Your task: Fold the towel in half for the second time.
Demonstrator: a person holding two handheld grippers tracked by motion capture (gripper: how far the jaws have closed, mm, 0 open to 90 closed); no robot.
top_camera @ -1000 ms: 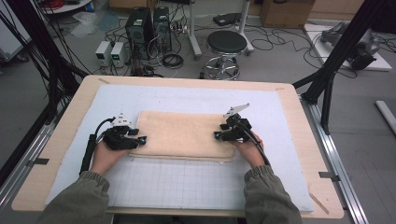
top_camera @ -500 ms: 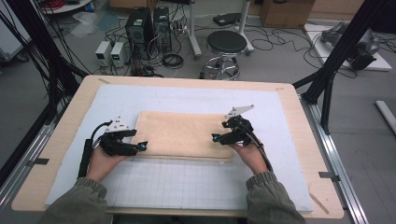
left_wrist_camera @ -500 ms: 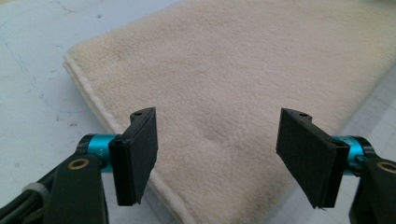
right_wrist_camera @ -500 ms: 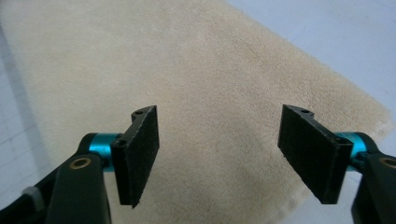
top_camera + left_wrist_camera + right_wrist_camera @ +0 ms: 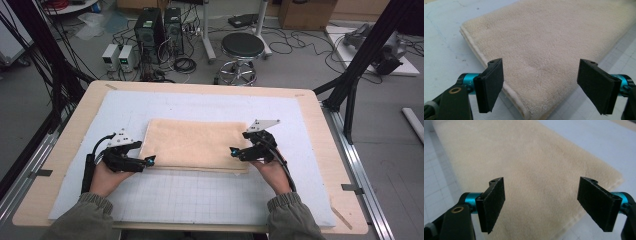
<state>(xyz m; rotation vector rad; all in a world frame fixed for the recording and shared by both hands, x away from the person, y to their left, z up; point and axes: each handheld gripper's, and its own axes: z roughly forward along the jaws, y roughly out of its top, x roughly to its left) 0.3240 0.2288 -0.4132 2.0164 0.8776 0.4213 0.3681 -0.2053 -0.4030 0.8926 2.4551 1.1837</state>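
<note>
Tongs, left [image 5: 149, 161]: released, jaws just opened, nothing gripped.
Tongs, right [image 5: 234, 151]: released likewise.
Towel [image 5: 195, 144]: beige, fluffy, folded flat; laid mid-counter [image 5: 60, 165] between both tongs.

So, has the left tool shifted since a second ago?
Yes. The left tool backed off the folded beige towel's left edge, toward the table's left side; its jaws have just been opening, nothing between them.

The left gripper [image 5: 540, 87] had just been opening, its black jaws wide apart above a corner of the folded beige terry towel [image 5: 544, 47], which lay on the white gridded mat [image 5: 439, 42].
</note>
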